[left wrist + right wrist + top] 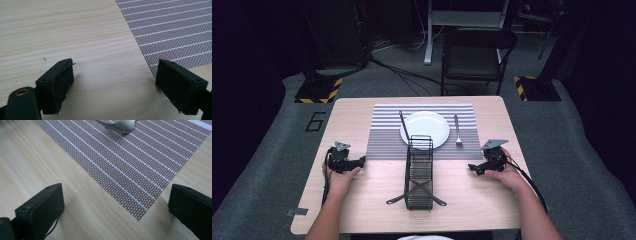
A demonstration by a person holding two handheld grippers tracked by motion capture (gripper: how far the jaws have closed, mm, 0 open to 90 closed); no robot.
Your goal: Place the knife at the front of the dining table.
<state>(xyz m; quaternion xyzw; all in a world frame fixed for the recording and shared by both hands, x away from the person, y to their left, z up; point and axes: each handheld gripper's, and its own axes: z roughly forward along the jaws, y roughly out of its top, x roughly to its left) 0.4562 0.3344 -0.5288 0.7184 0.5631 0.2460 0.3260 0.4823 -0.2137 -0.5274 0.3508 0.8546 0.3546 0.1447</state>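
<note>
Round white plate (426, 127), striped woven placemat (382, 135), black wire rack (419, 172)

So here's my rig from the overhead cam: both forearms are bare, no sleeves showing. Left of the wire rack (419, 172) on the desk (362, 195) is my left hand-held gripper (360, 162), chunky and black, with a small grey three-cornered plate on top and a black cable trailing off it. Right of the rack, the right hand-held gripper (472, 167) is the same deal: black body, grey plate, black cable. Up close, the left one's fingers (58, 83) are blocky black pads with tiny screw holes, plus a brass-coloured eyelet.
</note>
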